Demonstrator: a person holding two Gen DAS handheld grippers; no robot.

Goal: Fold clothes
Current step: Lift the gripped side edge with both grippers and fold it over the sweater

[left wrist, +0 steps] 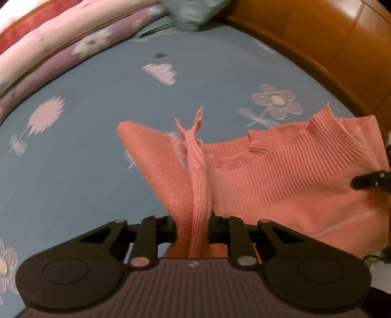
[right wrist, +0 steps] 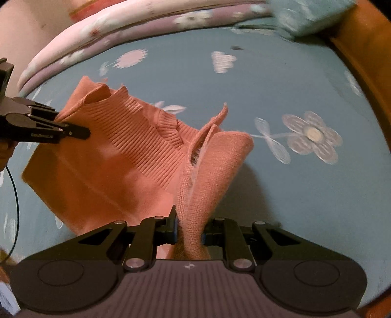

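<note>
A salmon-pink knit sweater [left wrist: 281, 176] with a ribbed band hangs stretched between both grippers above the blue bed sheet [left wrist: 85, 159]. My left gripper [left wrist: 191, 230] is shut on a bunched edge of the knit, which stands up between its jaws. My right gripper [left wrist: 354, 183] shows at the right edge, touching the sweater's other side. In the right wrist view the right gripper [right wrist: 189, 232] is shut on a fold of the sweater [right wrist: 110, 159]. The left gripper [right wrist: 83, 133] pinches the far left corner there.
The blue sheet [right wrist: 305, 195] has a white flower print. Folded pink and purple quilts [left wrist: 48, 49] lie along the back left, with a teal pillow [left wrist: 193, 12] behind. A wooden bed frame [left wrist: 330, 36] runs along the right. A thin black cable [right wrist: 16, 195] hangs at the left.
</note>
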